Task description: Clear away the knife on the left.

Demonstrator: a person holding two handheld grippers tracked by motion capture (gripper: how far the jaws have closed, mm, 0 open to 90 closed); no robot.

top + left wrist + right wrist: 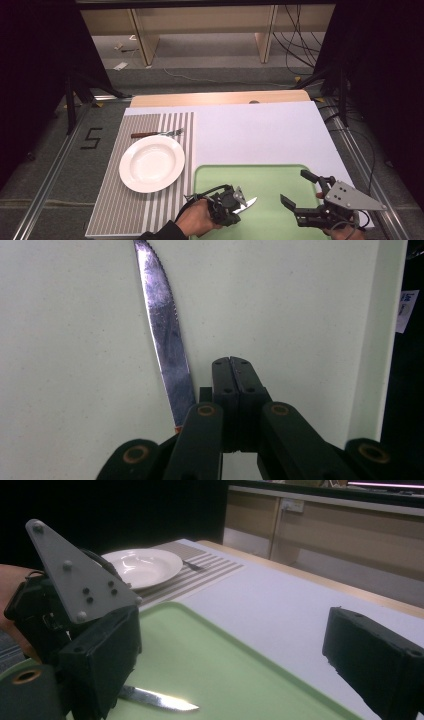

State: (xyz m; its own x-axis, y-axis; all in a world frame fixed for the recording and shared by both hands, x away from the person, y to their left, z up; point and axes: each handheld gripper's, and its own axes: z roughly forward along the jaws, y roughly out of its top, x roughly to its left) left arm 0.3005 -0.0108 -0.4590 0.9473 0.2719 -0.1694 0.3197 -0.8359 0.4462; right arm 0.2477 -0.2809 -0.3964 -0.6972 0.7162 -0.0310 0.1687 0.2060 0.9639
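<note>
- Pale sheeting covers the counter (260, 132), with a dark floor, trailing cables and light wooden furniture legs beyond its far edge.
- At the left lies a striped grey-and-white placemat (112, 205).
- On that placemat sits a white plate (151, 163), bare inside, and a fork (157, 133) with a brown handle lies just beyond its far rim, tines pointing right.
- Right of the placemat, at the near edge, lies a green tray (270, 180) with rounded corners.
- The left gripper (239, 200) is held by a hand (196, 218) over the tray's near left part; in the left gripper view its two black jaws stand pressed flat together, tip to tip.
- A knife (165, 335) with a serrated steel blade lies on the tray, its blade pointing right in the high view; it runs along the outer side of the closed jaws, not between their tips, and its handle end is hidden under the gripper, so whether it is gripped there cannot be told.
- The right gripper (299, 187) hovers over the tray's near right part, jaws spread wide with nothing between them, well apart from the knife tip.
- A grey three-cornered plate tops each gripper.
</note>
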